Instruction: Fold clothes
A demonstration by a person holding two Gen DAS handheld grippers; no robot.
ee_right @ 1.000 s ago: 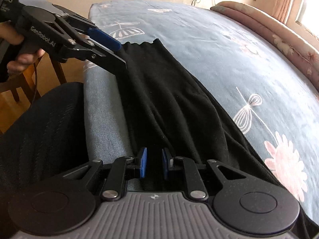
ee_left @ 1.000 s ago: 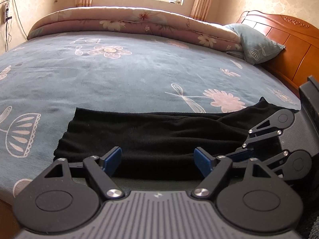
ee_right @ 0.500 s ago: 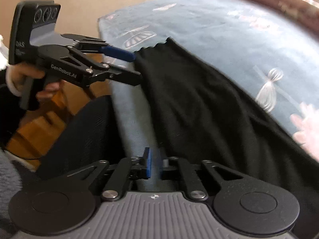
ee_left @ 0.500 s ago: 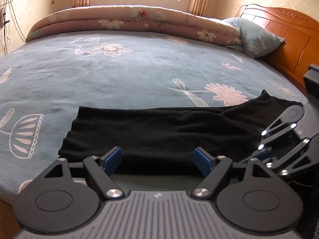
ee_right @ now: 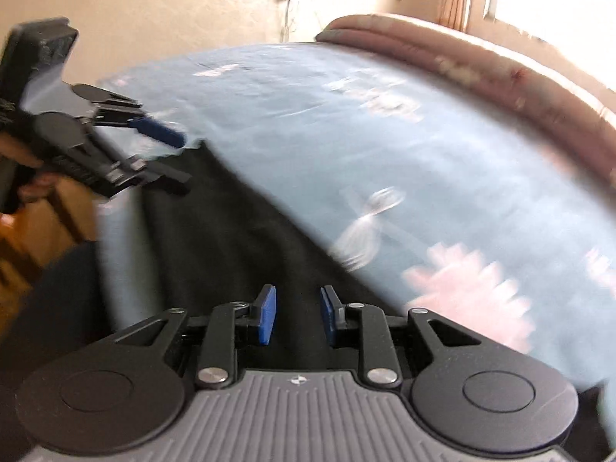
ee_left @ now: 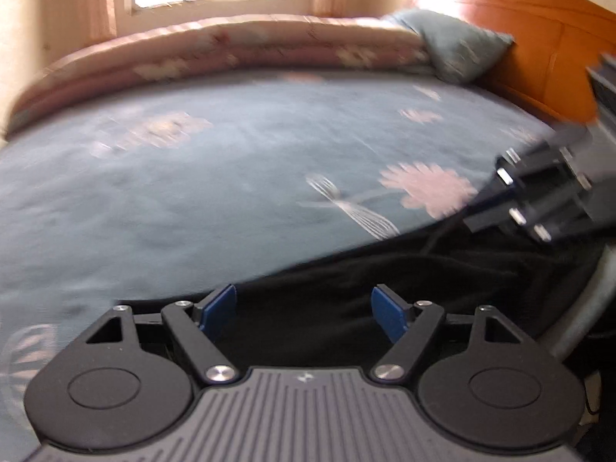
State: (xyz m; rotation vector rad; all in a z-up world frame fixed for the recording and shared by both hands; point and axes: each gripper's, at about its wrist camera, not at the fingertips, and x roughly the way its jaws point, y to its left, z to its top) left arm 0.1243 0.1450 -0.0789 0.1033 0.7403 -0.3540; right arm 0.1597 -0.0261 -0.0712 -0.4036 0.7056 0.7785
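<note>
Black garment [ee_right: 238, 231] — right gripper [ee_right: 296, 315] now opening, pads clear.

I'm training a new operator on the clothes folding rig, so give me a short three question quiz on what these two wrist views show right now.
1. True or false: the black garment lies along the near edge of the bed, not in its middle.
2. Multiple choice: what lies against the headboard? A) a towel B) a blue-grey pillow C) a basket
3. Fill in: the left gripper has its jaws ____, with nothing pinched.

Key
1. True.
2. B.
3. Open. The right gripper is opening too; black cloth shows in its gap, but the pads do not press on it.
</note>
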